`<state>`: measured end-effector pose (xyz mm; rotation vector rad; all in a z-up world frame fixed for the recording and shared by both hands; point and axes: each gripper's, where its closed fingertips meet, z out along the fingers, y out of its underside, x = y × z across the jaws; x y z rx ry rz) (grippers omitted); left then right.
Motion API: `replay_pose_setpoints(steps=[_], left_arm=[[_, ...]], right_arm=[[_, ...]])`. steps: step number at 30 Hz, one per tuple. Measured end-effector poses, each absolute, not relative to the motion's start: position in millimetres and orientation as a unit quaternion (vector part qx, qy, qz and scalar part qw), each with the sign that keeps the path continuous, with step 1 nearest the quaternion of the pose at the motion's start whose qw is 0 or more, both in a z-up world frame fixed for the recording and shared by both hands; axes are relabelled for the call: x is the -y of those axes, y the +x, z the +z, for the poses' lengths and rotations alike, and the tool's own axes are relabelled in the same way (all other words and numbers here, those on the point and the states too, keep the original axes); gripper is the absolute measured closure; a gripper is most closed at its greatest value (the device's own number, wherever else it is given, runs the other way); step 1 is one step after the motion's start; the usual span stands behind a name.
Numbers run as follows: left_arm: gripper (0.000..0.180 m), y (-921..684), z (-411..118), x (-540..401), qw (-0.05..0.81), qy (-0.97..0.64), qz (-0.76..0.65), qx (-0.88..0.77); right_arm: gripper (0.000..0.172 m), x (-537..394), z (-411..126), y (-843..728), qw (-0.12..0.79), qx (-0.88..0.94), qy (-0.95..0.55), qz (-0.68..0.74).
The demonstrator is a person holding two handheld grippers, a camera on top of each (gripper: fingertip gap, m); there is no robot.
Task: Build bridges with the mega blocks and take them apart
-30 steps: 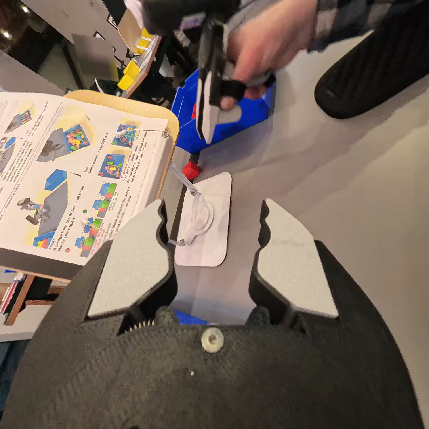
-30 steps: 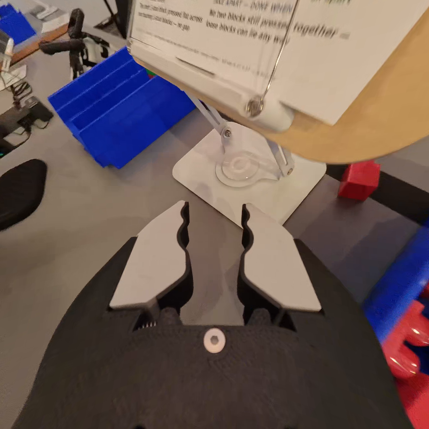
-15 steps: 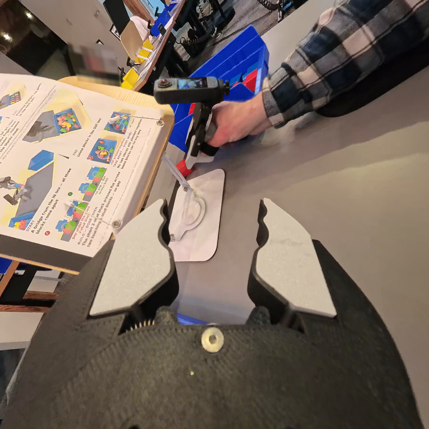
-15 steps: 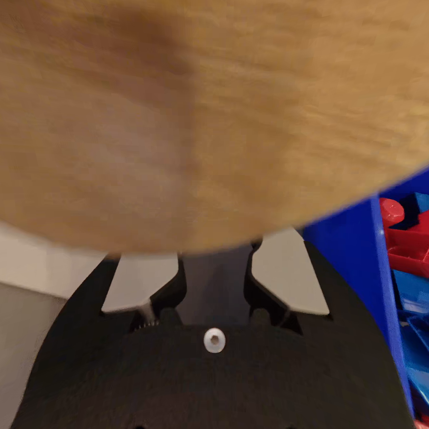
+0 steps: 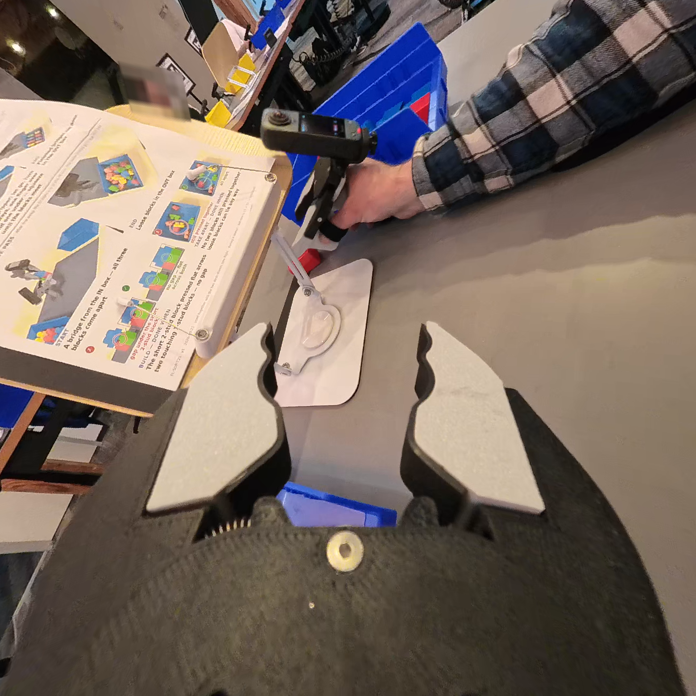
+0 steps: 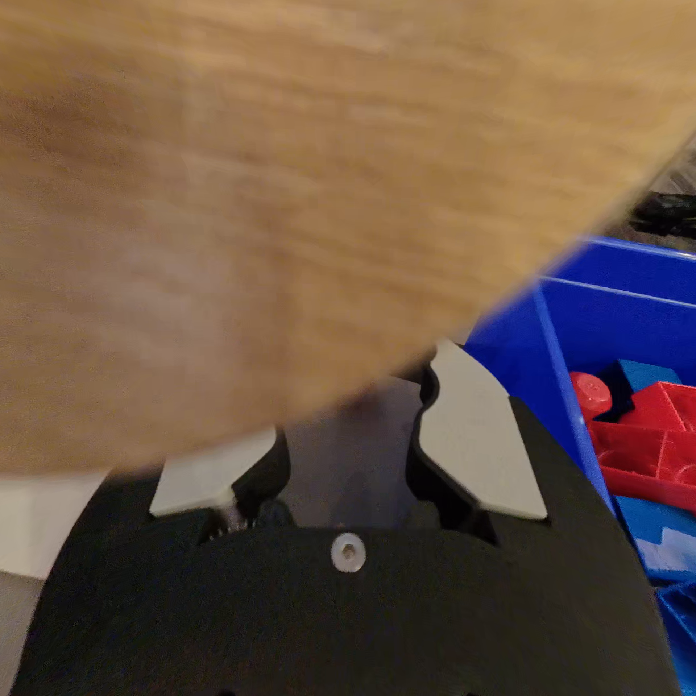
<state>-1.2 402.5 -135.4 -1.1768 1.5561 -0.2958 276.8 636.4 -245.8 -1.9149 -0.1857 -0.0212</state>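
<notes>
Left gripper (image 5: 345,361) hangs over the grey table (image 5: 527,357) with its jaws spread wide and nothing between the pads; only bare tabletop and the corner of a white stand base (image 5: 339,361) show through the gap. A blue bin edge (image 5: 331,508) sits just under its body. To its left, an instruction sheet (image 5: 113,244) lies on a tilted wooden board (image 5: 241,297) carried by that stand. Farther off, a red block (image 5: 309,260) rests on the table just beyond the base, beneath the board's edge. The right gripper (image 5: 309,229), held in a hand (image 5: 373,196) with a plaid sleeve (image 5: 546,113), is directly above and beside that block; whether it touches cannot be told. In its own view the wooden board (image 6: 263,188) hides the fingertips, yet the visible fingers (image 6: 470,433) stand apart with grey table between. Beyond, a blue bin (image 5: 388,98) holds red and blue blocks (image 6: 647,433).
</notes>
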Motion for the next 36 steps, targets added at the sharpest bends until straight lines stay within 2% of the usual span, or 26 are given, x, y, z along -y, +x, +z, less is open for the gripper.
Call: replay_pose_setpoints(steps=[1, 3, 7, 14, 15, 18, 23, 26, 29, 34, 36], left_arm=[[0.11, 0, -137, -402, 0.551, -0.497, -0.128, -0.658], [0.11, 4, -140, -402, 0.546, -0.497, -0.131, -0.661], [0.11, 14, -145, -399, 0.537, -0.493, -0.129, -0.672], [0.11, 21, -140, -395, 0.533, -0.492, -0.125, -0.677], [0.11, 22, -140, -395, 0.532, -0.492, -0.123, -0.678], [0.11, 26, -139, -394, 0.528, -0.492, -0.122, -0.681], [0.11, 29, -140, -390, 0.522, -0.492, -0.113, -0.688], [0.11, 30, -141, -390, 0.52, -0.494, -0.115, -0.687], [0.11, 31, -142, -389, 0.517, -0.495, -0.116, -0.689], [0.111, 32, -143, -387, 0.514, -0.496, -0.114, -0.69], [0.111, 32, -145, -388, 0.511, -0.499, -0.111, -0.691]], right_arm=[[0.095, -633, -243, 276, 0.58, 0.082, -0.81, -0.008], [0.102, -627, -237, 277, 0.596, 0.091, -0.798, -0.003], [0.088, -626, -239, 281, 0.593, 0.103, -0.799, 0.008], [0.075, -624, -249, 288, 0.566, 0.137, -0.813, 0.009], [0.079, -624, -251, 287, 0.561, 0.147, -0.815, 0.005], [0.105, -627, -255, 285, 0.552, 0.179, -0.815, 0.0], [0.125, -622, -262, 294, 0.539, 0.221, -0.811, -0.049], [0.149, -624, -260, 305, 0.543, 0.195, -0.816, -0.048], [0.157, -628, -261, 310, 0.539, 0.173, -0.824, -0.028], [0.147, -637, -270, 307, 0.509, 0.156, -0.846, 0.022], [0.15, -640, -275, 310, 0.493, 0.14, -0.858, 0.029]])
